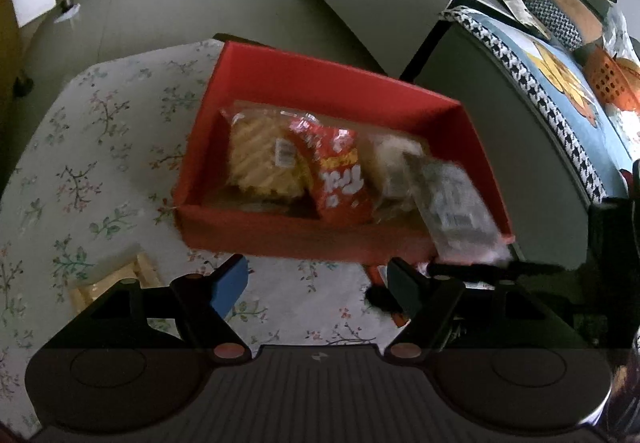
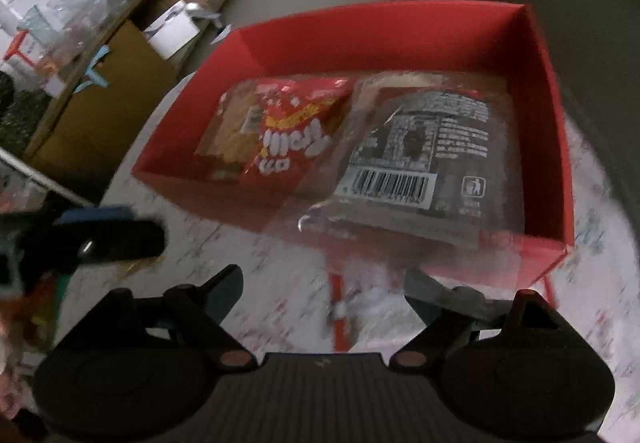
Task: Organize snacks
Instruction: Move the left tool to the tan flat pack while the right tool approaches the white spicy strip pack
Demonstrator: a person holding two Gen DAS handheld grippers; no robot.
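Note:
A red box (image 1: 280, 239) stands on the floral-cloth table (image 1: 100, 163). It holds a clear pack of wavy crackers (image 1: 264, 159), a red chip bag (image 1: 340, 179), a pale pastry pack (image 1: 392, 167) and a clear labelled packet (image 1: 456, 211) that leans over the near wall at the right. My left gripper (image 1: 316, 279) is open in front of the box, with nothing between its fingers. In the right wrist view the barcode packet (image 2: 416, 163) lies across the red box's (image 2: 400, 39) near wall beside the red bag (image 2: 292, 131). My right gripper (image 2: 324, 283) is open just short of the packet.
A red-and-white wrapper (image 2: 344, 307) lies on the cloth under the right gripper. A pale wooden piece (image 1: 116, 279) sits at the near left. A grey cabinet (image 1: 500, 147) and cluttered sofa (image 1: 560, 83) stand to the right, and shelves and boxes (image 2: 120, 83) beyond the table.

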